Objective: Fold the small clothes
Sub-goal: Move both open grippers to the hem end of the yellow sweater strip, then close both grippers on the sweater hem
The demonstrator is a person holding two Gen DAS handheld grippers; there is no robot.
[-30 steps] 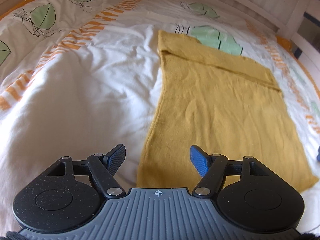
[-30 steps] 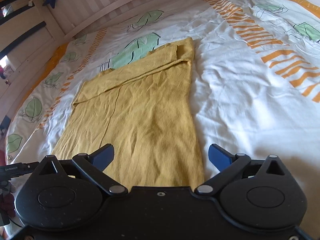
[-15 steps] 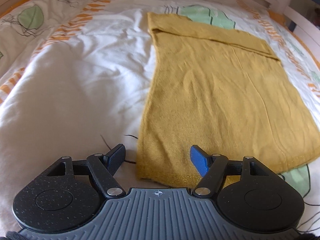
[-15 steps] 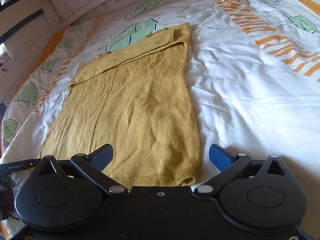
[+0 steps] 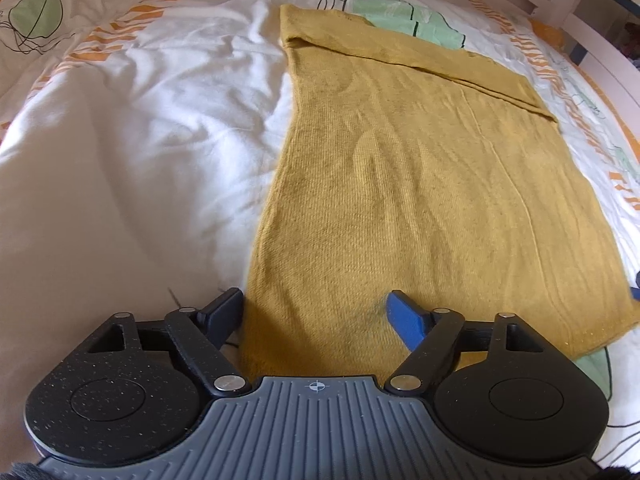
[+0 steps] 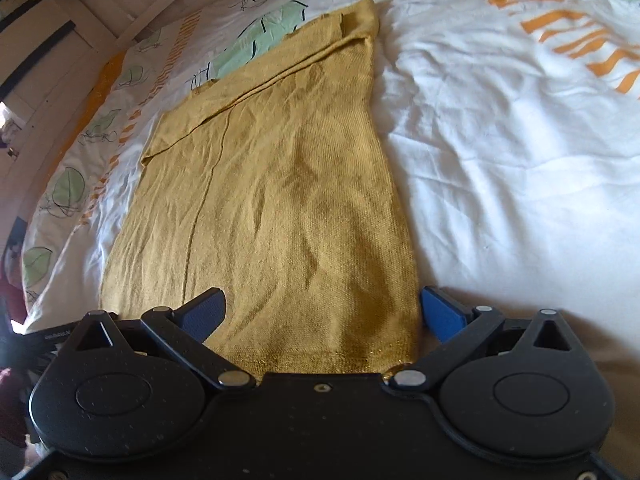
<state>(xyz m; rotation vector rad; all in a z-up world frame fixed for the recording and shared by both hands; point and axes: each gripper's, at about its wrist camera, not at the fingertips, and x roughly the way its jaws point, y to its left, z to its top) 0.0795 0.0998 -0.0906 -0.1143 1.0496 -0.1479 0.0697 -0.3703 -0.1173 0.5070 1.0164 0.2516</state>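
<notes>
Down on the bed, the white duvet point(image 5: 132, 128) with green leaf and orange stripe prints lies rumpled to the left of the mustard garment point(image 5: 400, 184), which is spread flat with its far edge folded over. The left gripper point(image 5: 316, 312) stands wide open over the garment's near left corner, one finger off the cloth, one on it. The right gripper point(image 6: 322, 312), likewise wide open, straddles the near right corner. White slatted rails point(image 6: 132, 4) border the bed; nothing lies on the garment.
</notes>
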